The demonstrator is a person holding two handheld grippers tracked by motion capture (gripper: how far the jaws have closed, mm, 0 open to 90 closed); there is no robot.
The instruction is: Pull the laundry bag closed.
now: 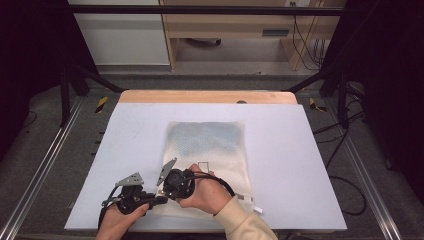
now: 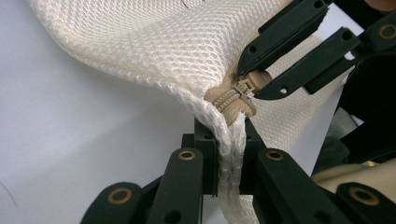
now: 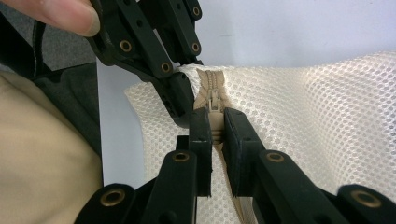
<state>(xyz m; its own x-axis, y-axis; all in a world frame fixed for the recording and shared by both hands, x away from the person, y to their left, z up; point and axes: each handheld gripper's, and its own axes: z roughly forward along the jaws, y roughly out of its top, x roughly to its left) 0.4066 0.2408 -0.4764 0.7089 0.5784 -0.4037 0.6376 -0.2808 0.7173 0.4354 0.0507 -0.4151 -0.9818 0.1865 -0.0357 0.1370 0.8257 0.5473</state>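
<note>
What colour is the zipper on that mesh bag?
Tan zipper on a cream mesh bag; clearest in the right gripper view.

I saw the cream mesh bag [image 1: 207,150] lying flat, its near corner lifted, tan zipper [image 2: 233,98] closed.

Both grippers are held at the near left corner of the mesh bag [image 1: 207,150]. The left gripper [image 2: 229,182] is clamped on the bag's corner edge. The right gripper [image 3: 215,135] is closed on the zipper pull [image 3: 214,105], its jaws just beside the left's.
</note>
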